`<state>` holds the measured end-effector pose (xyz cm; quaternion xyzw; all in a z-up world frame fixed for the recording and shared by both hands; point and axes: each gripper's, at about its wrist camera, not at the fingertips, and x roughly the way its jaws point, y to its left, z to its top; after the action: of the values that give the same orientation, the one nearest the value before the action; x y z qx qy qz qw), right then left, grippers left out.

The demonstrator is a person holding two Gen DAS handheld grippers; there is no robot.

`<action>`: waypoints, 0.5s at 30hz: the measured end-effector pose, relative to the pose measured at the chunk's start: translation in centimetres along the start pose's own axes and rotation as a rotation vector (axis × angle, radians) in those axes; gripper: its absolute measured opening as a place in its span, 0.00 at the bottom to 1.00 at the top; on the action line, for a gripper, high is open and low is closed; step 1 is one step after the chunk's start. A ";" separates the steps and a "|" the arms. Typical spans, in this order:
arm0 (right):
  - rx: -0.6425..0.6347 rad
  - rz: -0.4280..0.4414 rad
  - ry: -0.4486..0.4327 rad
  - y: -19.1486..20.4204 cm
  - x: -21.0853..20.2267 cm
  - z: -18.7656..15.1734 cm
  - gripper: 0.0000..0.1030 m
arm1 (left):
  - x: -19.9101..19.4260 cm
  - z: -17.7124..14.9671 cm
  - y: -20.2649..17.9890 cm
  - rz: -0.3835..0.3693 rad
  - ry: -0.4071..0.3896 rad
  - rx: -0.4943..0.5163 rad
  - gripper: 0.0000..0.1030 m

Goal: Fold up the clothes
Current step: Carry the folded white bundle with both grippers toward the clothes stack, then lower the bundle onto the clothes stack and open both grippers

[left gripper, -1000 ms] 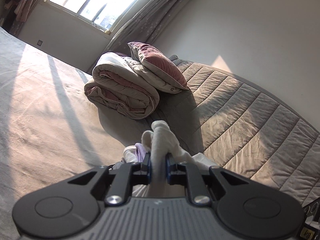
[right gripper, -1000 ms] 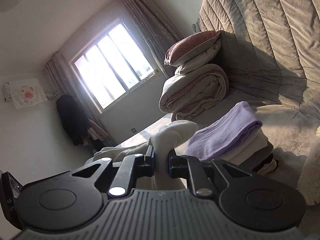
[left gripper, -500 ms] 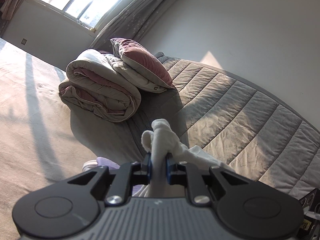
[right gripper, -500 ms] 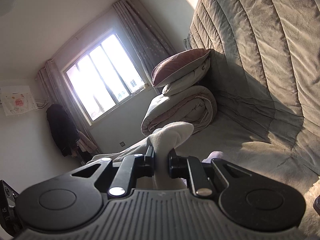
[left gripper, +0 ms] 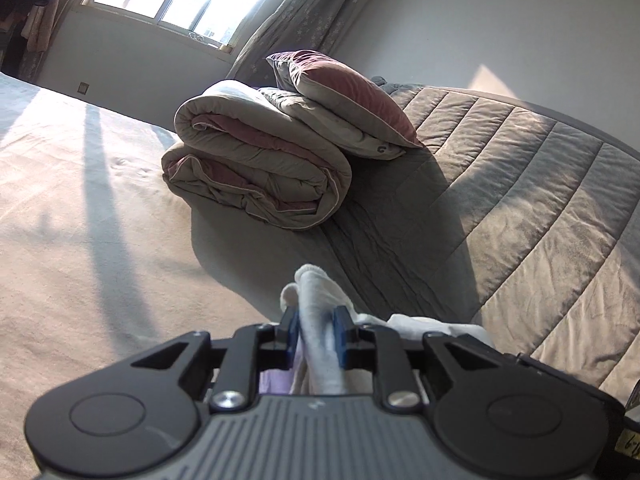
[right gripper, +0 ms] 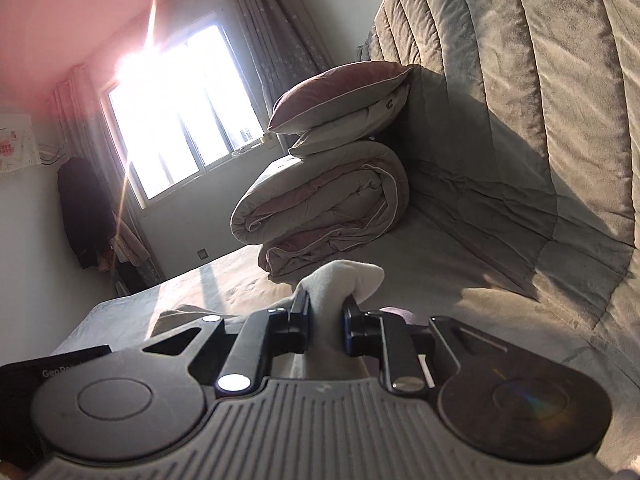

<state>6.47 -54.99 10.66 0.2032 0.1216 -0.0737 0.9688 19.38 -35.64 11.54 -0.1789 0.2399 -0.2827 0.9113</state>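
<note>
The white garment (left gripper: 320,320) is pinched at a bunched corner by the left gripper (left gripper: 314,330), and another corner (right gripper: 340,288) by the right gripper (right gripper: 326,328); both jaws have just been opening slightly, cloth between them. Both now sit lower over the bed (left gripper: 80,220) (purple cloth (left gripper: 274,380) underneath). A rolled quilt (left gripper: 256,176) and pillow (left gripper: 340,100) lie ahead.

The left hand-held gripper (left gripper: 316,334) has a grey ribbed plastic body, two matte black rounded arms with a shallow round disc on each, black fingers with blue pads (left gripper: 340,336) and two silver screws. The right hand-held gripper (right gripper: 326,322) is built alike: grey ribbed housing, black arms, silver screws; a black plate at its left carries pale lettering, partly hidden.
</note>
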 end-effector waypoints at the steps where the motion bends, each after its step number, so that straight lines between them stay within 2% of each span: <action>1: -0.011 -0.025 0.002 -0.1 0.3 -0.3 0.23 | 0.1 0.1 0.0 0.011 -0.005 0.013 0.17; 2: -0.017 -0.044 0.002 -0.2 0.3 -0.4 0.25 | 0.0 0.3 0.1 0.020 -0.013 0.023 0.18; 4: -0.015 -0.061 -0.013 -0.8 0.1 -0.3 0.42 | -0.4 0.7 0.0 0.028 -0.037 0.037 0.25; 6: -0.015 -0.060 -0.054 -1.0 -1.0 0.2 0.46 | -1.0 1.1 -0.3 0.016 -0.059 0.056 0.27; 11: -0.091 -0.014 -0.105 0.3 -2.7 1.8 0.46 | -0.9 1.4 -2.2 -0.053 -0.071 0.165 0.25; 12: -0.111 -0.002 -0.097 0.8 -2.6 2.1 0.43 | -0.6 1.3 -2.5 -0.064 -0.059 0.181 0.24; 13: -0.129 0.005 -0.087 1.3 -2.4 2.1 0.37 | -0.3 1.0 -2.8 -0.072 -0.039 0.193 0.23; 15: -0.154 0.004 -0.057 1.7 -1.7 1.8 0.29 | 0.6 0.2 -2.7 -0.067 0.016 0.203 0.14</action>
<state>5.54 -54.00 13.34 0.1262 0.0990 -0.0681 0.9847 18.74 -38.01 12.73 -0.0912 0.2110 -0.3371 0.9130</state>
